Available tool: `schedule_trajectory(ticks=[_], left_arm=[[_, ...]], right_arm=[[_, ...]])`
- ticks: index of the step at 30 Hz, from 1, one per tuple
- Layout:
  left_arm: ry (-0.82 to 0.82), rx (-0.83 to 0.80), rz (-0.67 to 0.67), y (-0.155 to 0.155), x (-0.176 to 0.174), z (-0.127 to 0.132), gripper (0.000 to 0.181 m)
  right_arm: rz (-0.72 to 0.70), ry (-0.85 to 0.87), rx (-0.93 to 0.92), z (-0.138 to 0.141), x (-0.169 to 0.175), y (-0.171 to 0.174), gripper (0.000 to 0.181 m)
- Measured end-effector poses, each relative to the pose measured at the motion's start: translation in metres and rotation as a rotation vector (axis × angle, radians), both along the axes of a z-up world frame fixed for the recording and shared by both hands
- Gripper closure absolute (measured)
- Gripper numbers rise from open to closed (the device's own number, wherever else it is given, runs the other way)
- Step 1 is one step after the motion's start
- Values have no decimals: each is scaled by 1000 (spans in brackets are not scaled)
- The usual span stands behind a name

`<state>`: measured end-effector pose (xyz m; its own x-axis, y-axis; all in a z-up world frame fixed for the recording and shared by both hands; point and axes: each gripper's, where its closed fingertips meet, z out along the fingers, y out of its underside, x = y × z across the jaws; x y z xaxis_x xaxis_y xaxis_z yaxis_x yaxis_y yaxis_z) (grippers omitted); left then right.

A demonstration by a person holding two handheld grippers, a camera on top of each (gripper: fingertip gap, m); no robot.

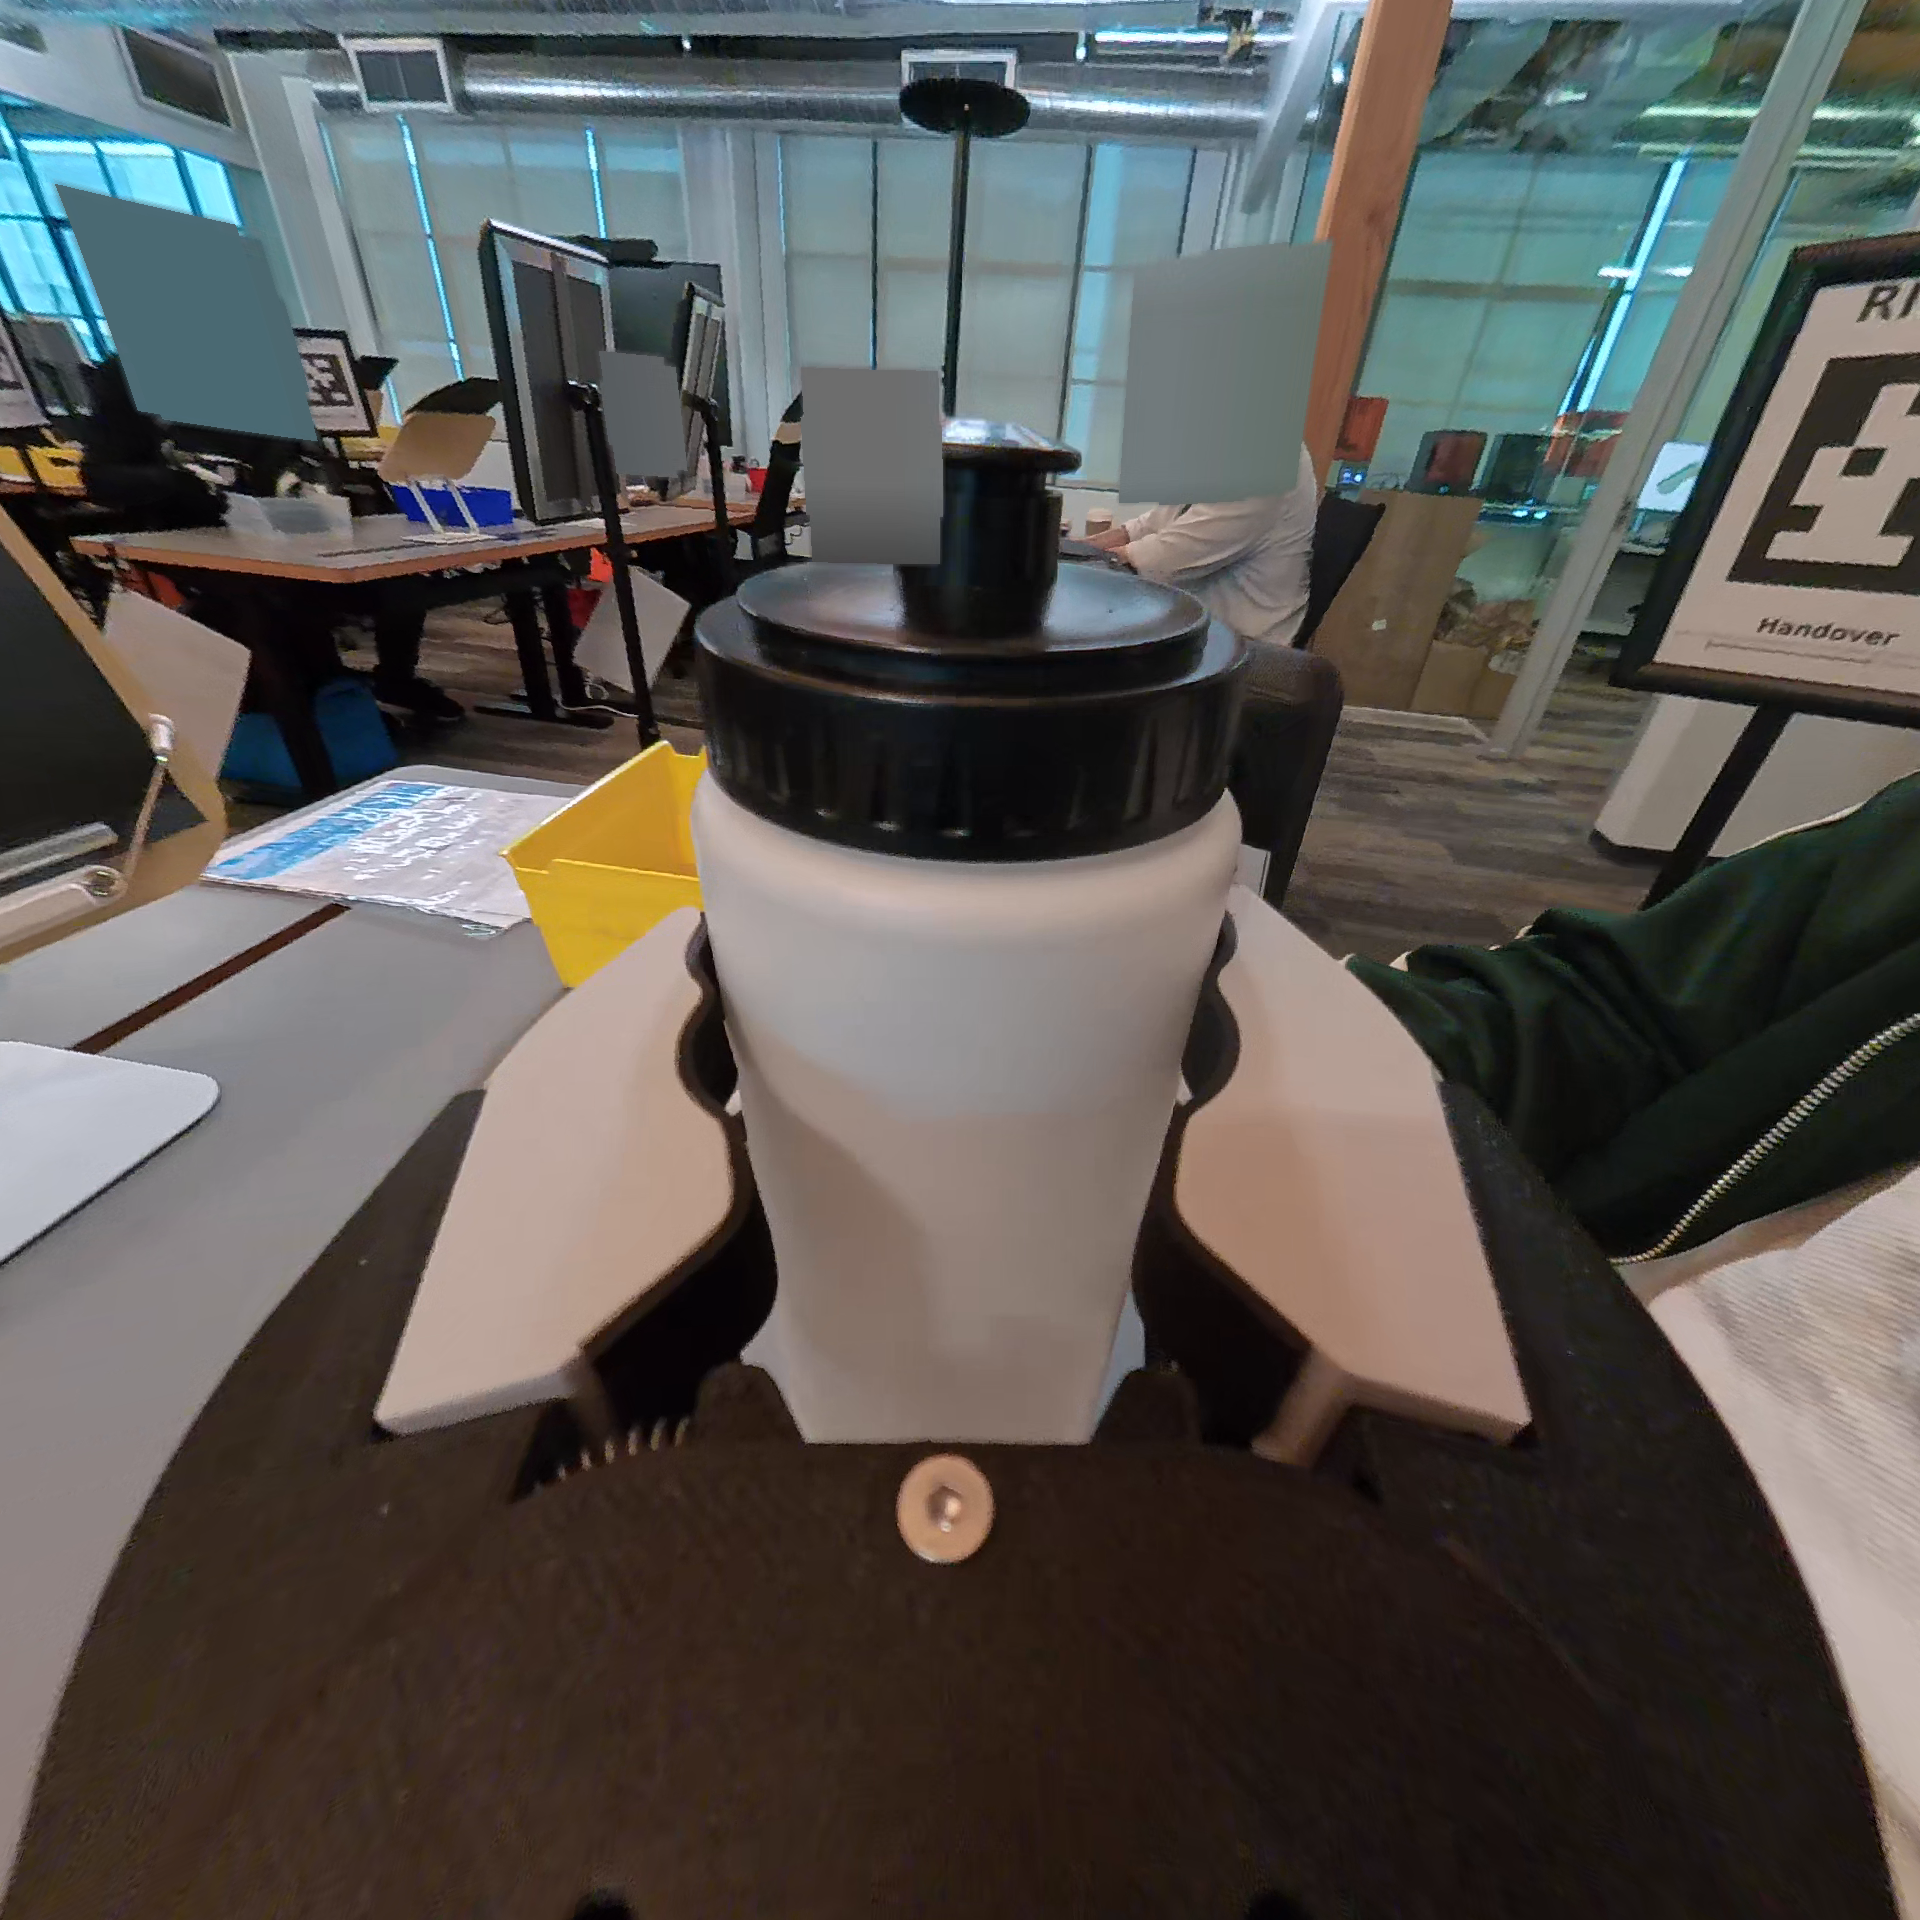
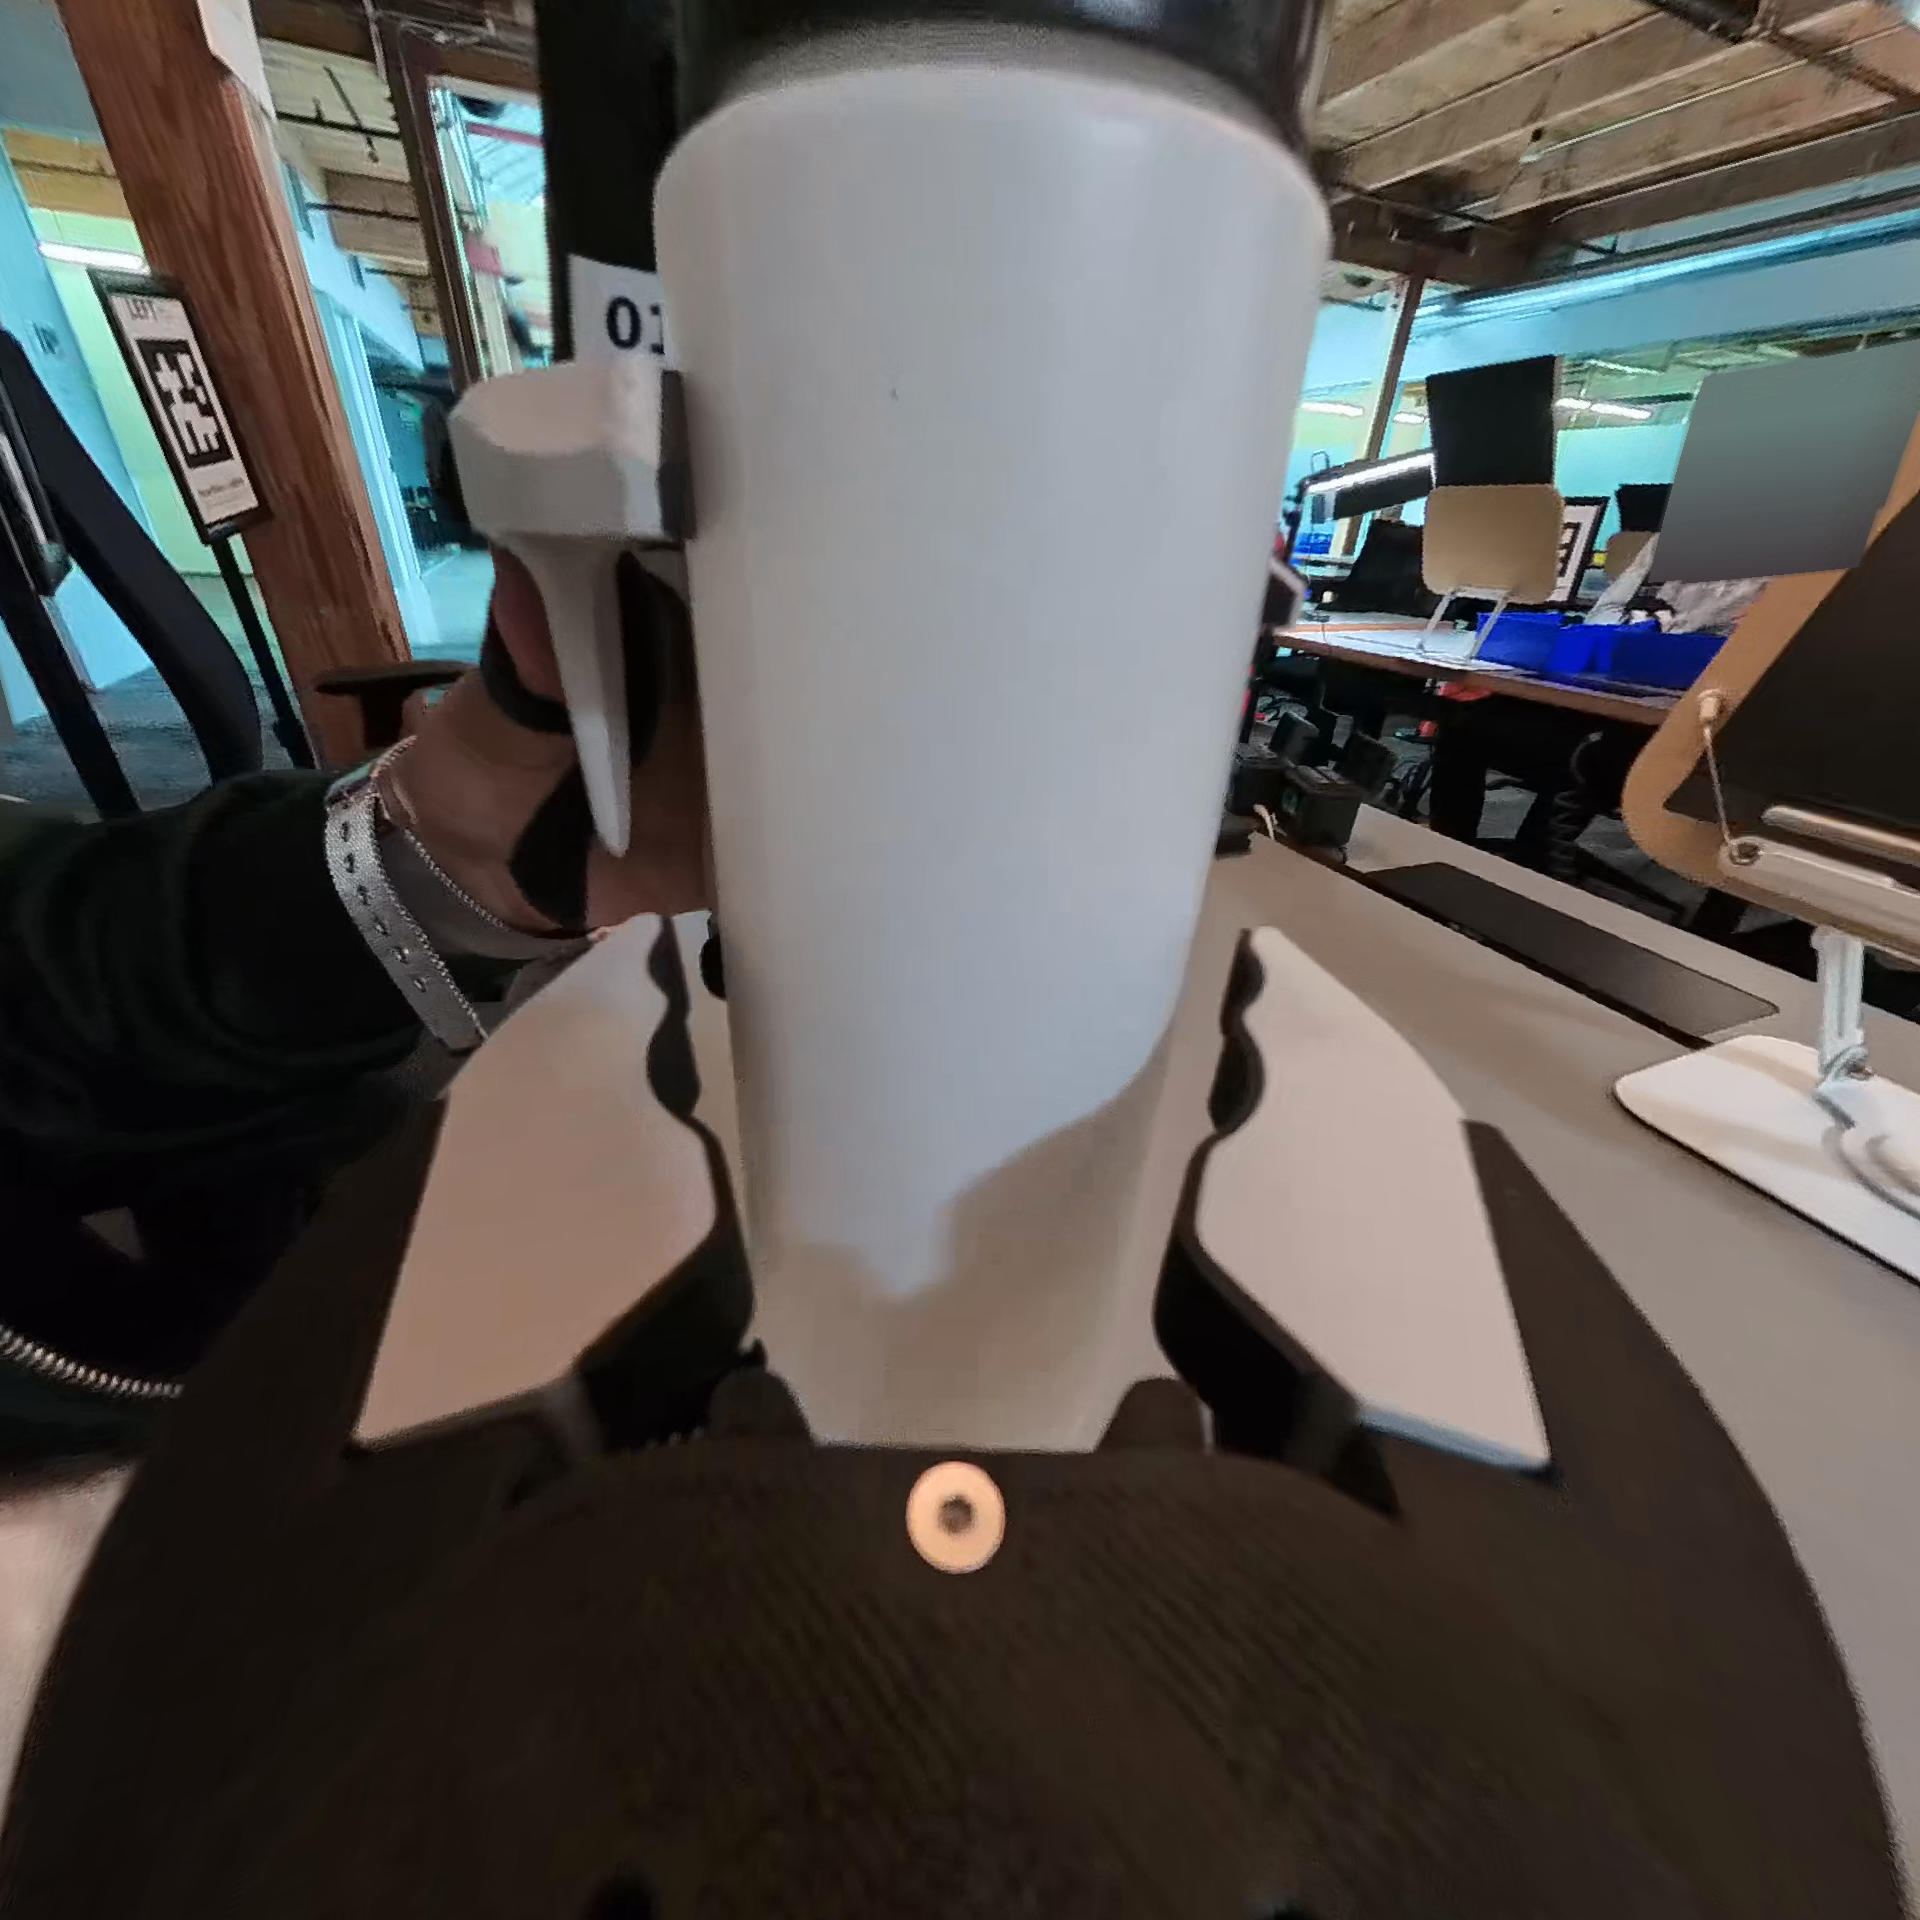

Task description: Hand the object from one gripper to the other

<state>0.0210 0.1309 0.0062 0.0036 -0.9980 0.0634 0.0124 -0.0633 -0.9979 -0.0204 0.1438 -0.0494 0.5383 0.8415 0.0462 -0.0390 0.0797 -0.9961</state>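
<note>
A white bottle (image 1: 966, 1091) with a black screw cap (image 1: 966, 748) stands upright between my left gripper's (image 1: 961, 935) white fingers, whose black pads press its sides, so the gripper is shut on it. In the right wrist view the bottle (image 2: 966, 623) fills the middle. My right gripper (image 2: 956, 966) has a finger on either side of the bottle's lower body, with a thin gap showing on the right side. The left gripper's finger (image 2: 561, 468) clamps the bottle higher up on its left, held by a hand (image 2: 520, 769).
A yellow bin (image 1: 613, 873) sits on the grey table (image 1: 260, 1091) behind the bottle. A green sleeve (image 1: 1662, 1018) lies to the right, and a marker sign (image 1: 1818, 468) stands far right. A stand with a white base (image 2: 1766, 1122) is on the table to the right. About 6 cm separates my left fingertips from my right.
</note>
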Motion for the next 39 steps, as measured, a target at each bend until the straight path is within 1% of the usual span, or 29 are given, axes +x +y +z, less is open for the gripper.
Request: schedule_trajectory(ticks=[1,2,8,9,11,12,13,15,17,19,21,22,24,25,26,28,29,31,33,36,37,39], left_arm=[[0,-8,-10,-2,2,-1,93],[-3,-9,-13,-3,3,-2,93],[58,61,-21,-9,6,-6,93],[72,67,-18,-10,6,-5,87],[68,75,42,-6,7,0,52],[58,87,66,-4,6,4,46],[40,98,89,-2,3,9,44],[-2,102,113,0,-2,18,42],[-23,93,117,1,-6,22,44],[-30,81,131,5,-10,21,46],[-62,32,164,11,-14,22,44],[-105,-17,202,18,-19,26,33],[-215,-83,258,28,-35,34,34],[-227,-113,283,34,-41,34,33],[-227,-135,301,38,-47,32,33],[-223,-175,322,44,-57,28,33],[-228,-197,328,46,-61,27,33],[-250,-220,349,47,-71,25,44],[-251,-215,388,49,-80,22,48],[-218,-198,449,52,-89,15,49],[-208,-198,463,52,-92,13,50],[-207,-203,479,52,-96,10,51]], right_arm=[[3,-10,8,1,0,-1,90],[-1,-22,11,0,1,-2,95],[-16,-53,14,-3,1,-3,96],[-17,-44,11,-1,2,-3,96],[-25,-22,-8,6,6,-1,96],[-35,-10,-7,13,12,0,96],[-55,-2,-2,22,21,3,96],[-120,-15,10,42,47,11,96],[-219,-69,-24,60,87,25,96],[-345,-127,-114,70,140,39,96],[-502,-183,-188,70,202,52,96],[-593,-208,-228,64,236,59,96],[-772,-271,-366,36,304,70,97],[-841,-302,-432,19,334,74,97],[-892,-320,-517,-3,359,78,96],[-941,-337,-695,-48,395,84,96],[-957,-351,-780,-70,408,86,96],[-976,-408,-927,-110,426,88,96],[-989,-468,-1042,-135,437,87,96],[-978,-554,-1184,-158,443,83,96],[-984,-578,-1200,-162,445,84,96],[-998,-594,-1200,-160,447,88,96]])
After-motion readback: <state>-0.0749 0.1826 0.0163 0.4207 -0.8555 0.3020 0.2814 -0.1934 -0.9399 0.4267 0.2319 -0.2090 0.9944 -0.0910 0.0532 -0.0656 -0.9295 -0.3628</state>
